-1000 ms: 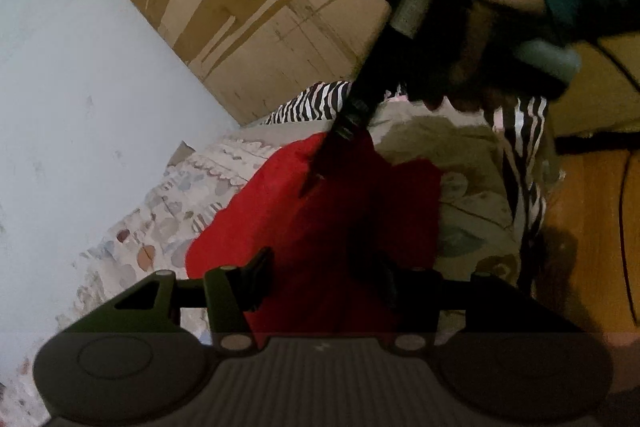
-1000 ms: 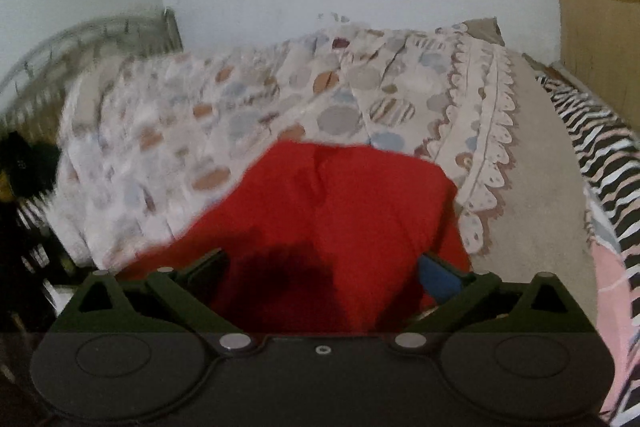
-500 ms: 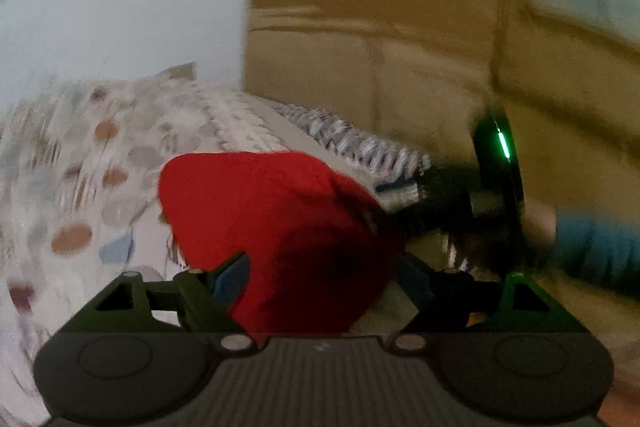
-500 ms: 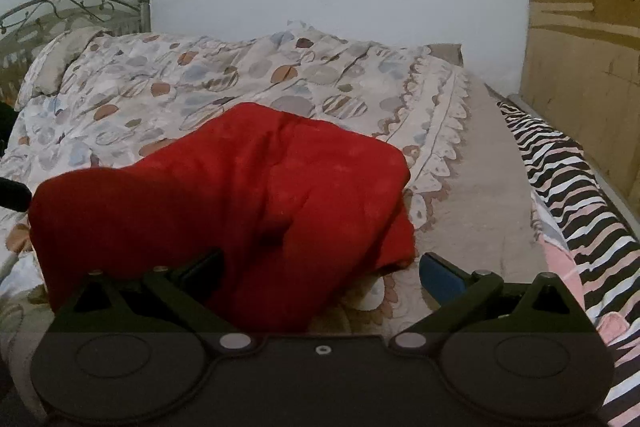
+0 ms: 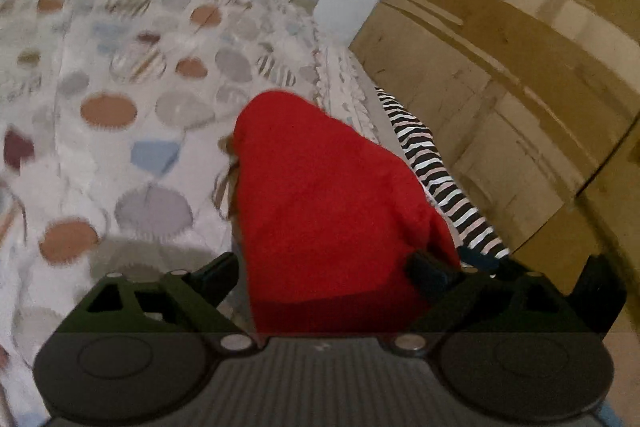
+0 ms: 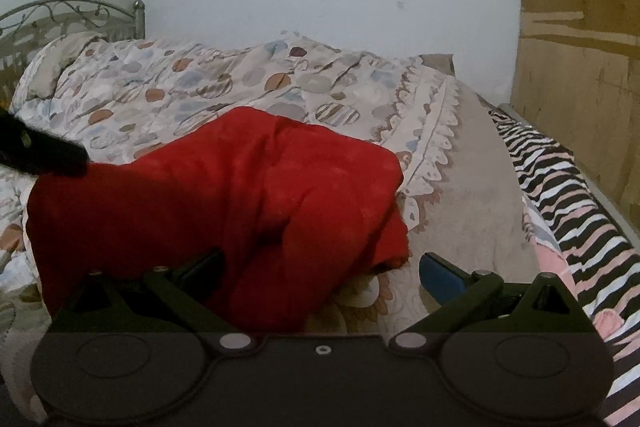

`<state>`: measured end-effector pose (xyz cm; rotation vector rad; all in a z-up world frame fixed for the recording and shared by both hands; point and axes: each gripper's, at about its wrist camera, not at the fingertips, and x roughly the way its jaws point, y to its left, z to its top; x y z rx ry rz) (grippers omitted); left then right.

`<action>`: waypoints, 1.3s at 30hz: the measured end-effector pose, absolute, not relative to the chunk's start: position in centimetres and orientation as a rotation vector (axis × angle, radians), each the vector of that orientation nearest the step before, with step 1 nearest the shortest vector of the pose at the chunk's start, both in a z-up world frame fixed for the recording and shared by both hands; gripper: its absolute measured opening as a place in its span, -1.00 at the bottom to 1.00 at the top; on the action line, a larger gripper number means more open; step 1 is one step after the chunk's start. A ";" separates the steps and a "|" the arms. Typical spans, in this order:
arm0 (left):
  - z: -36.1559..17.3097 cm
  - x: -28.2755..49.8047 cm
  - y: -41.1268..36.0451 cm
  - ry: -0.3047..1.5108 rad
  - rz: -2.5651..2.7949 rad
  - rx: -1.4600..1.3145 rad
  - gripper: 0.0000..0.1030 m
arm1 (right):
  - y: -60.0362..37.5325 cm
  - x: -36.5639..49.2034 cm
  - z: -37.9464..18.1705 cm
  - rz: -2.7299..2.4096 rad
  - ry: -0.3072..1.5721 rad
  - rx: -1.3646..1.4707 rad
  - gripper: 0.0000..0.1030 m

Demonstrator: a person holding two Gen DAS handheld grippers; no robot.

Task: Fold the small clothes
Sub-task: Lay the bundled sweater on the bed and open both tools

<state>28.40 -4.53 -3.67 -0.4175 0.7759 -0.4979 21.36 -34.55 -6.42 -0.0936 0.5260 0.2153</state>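
Your left gripper (image 5: 324,273) has just been opening and stands wide, the red garment (image 5: 332,203) between its fingers but unpinched. Your right gripper (image 6: 320,267) also gapes, gripping nothing, over the garment's lower edge at frame centre. Bare quilt (image 6: 472,187) lies open to the right, up to the zebra-striped cloth (image 6: 560,187).

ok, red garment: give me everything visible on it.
The red garment is plain soft cloth with no print, bunched and creased rather than flat, heaped on the patterned quilt near its scalloped edge. It lies between the open jaws of both grippers; neither visibly pinches it. In the right wrist view a dark object meets its left end.
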 end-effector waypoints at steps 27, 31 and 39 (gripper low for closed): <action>-5.8 26.5 -7.6 0.775 -0.449 -0.434 0.97 | -35.9 31.6 -2.7 0.182 0.484 0.036 -0.80; -5.8 26.4 -7.8 0.774 -0.446 -0.420 0.98 | -37.0 33.1 -5.2 0.132 0.580 0.050 -0.76; -5.9 26.4 -7.6 0.778 -0.448 -0.427 0.99 | -38.7 30.4 -4.2 0.146 0.520 0.195 0.23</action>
